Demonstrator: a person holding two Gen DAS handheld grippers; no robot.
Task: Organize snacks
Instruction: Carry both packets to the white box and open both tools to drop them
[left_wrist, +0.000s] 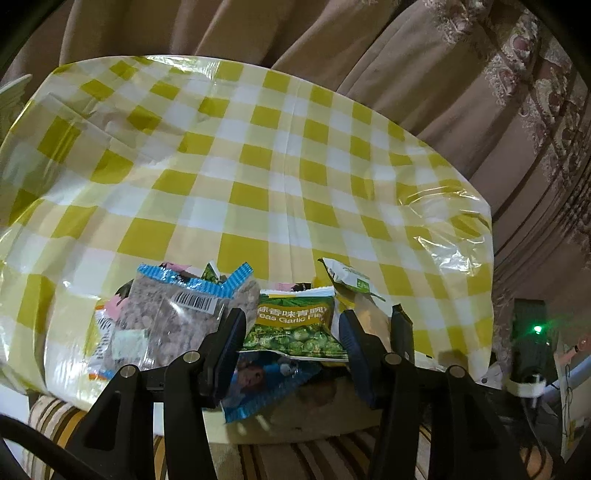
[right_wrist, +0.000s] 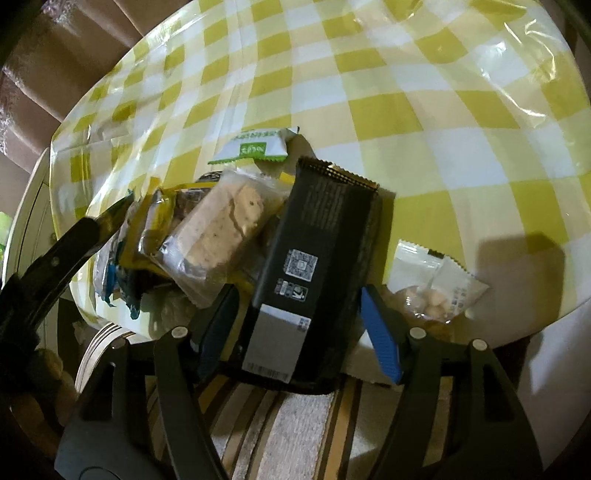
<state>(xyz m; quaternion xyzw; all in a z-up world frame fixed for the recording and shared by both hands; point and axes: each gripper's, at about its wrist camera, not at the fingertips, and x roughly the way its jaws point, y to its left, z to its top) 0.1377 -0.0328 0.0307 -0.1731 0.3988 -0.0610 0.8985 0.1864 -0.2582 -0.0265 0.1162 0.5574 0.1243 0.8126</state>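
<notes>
A pile of snack packs lies at the near edge of the checked table (left_wrist: 295, 166). My left gripper (left_wrist: 291, 314) is shut on a green pea pack (left_wrist: 295, 325), with a blue pack (left_wrist: 258, 380) hanging under it. Left of it lies a clear pack with a blue-striped seal (left_wrist: 177, 314). My right gripper (right_wrist: 297, 291) is shut on a tall black pack (right_wrist: 317, 240), which stands tilted over the pile. That black pack (left_wrist: 400, 321) shows at the right of the left wrist view. A clear biscuit pack (right_wrist: 221, 236) leans beside it.
A white-and-green pack (right_wrist: 255, 147) lies behind the pile, and a white pack of nuts (right_wrist: 436, 291) sits apart on the right. Brown curtains (left_wrist: 406, 55) hang behind the table. A striped cushion (right_wrist: 295, 424) lies below the near edge. A dark device with a green light (left_wrist: 535, 328) stands at the right.
</notes>
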